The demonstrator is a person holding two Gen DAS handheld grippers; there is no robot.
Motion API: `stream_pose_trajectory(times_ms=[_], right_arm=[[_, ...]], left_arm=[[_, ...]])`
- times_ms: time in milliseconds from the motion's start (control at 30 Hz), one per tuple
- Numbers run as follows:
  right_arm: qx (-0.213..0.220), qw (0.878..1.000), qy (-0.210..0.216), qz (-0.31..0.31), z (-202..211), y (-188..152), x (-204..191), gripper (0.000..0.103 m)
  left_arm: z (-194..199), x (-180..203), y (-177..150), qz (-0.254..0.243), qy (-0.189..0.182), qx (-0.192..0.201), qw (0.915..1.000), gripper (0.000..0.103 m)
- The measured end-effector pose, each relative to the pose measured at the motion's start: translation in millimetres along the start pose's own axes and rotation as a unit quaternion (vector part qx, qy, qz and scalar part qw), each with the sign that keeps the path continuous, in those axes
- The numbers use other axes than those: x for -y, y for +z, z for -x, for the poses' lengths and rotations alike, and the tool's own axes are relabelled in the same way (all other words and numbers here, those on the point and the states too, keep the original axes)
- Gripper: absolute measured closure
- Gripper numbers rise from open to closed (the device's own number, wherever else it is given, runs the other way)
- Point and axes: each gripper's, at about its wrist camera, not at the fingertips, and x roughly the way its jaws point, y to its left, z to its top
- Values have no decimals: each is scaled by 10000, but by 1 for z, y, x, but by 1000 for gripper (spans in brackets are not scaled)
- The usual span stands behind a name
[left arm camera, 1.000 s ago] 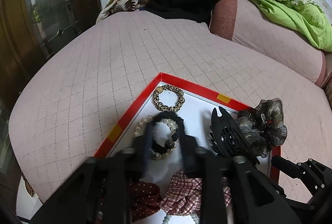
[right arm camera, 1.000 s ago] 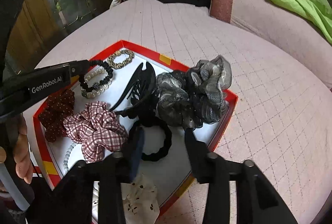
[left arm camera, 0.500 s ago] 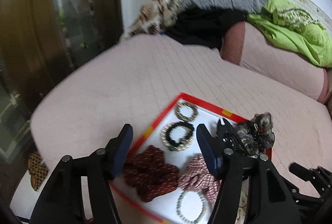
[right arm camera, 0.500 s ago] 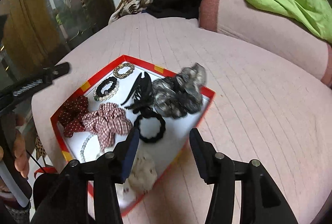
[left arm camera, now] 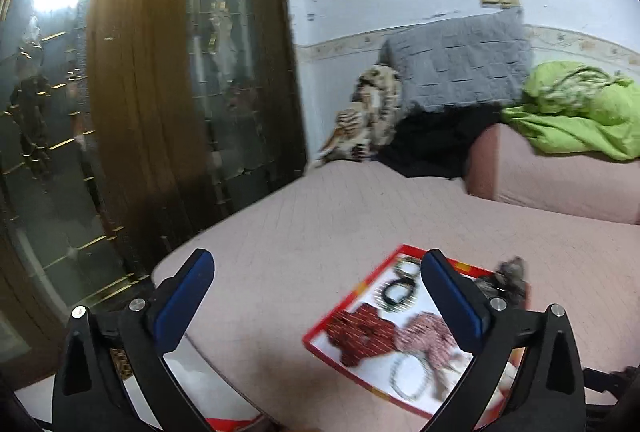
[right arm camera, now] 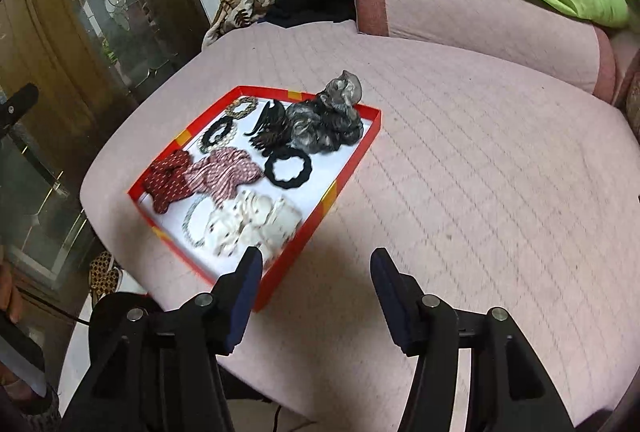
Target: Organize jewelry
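- The right gripper (right arm camera: 312, 292) is nearest, its jaws half spread and just been opening, nothing between them, above the bedspread (right arm camera: 460, 172) beside the tray (right arm camera: 352, 160).
- The left gripper (left arm camera: 316, 296) has just been opening to full width and is empty too.
- The tray sits on the bed with scrunchies, a black hair tie (right arm camera: 289, 167), a claw clip (right arm camera: 269, 128) and bead bracelets inside; sorting looks finished.
- To finish cleanly, lift both grippers clear without nudging the rim.
- Only the right view shows the cream scrunchie (right arm camera: 256, 224); only the left shows the wall and the glass doors (left arm camera: 120, 112).
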Motion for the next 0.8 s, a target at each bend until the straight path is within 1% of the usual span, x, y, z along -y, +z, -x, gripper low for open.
stream_pose_trajectory(times_ms=[67,133,200,267,333,433,600,800], right_arm=[[43,10000,-25,29,6,-7,-3,39],[93,9999,-87,69,12,-12,-6,37],[142,9997,-152,108,17,-17,-8,37],[207,9993,-241,199,21,-22,-11,36],[254,9988,-312,286,24,-26,-14,34],[298,9983,-351,362,27,-29,-18,32],[319,9978,-401,425,27,-33,-24,31],[408,9970,-543,368,30,-33,-24,29]], left_arm=[[6,2,-3,-22,-345,-207,9992,0],[7,4,-10,-17,-492,-456,9977,0],[2,8,-20,-58,-601,-754,9953,0],[0,12,-29,-140,-626,-987,9931,0],[-2,15,-36,-213,-664,-1144,9910,0],[-1,18,-44,-306,-737,-1284,9885,0],[-3,19,-49,-415,-862,-1408,9854,0],[-5,21,-56,-548,-1004,-1528,9816,0]])
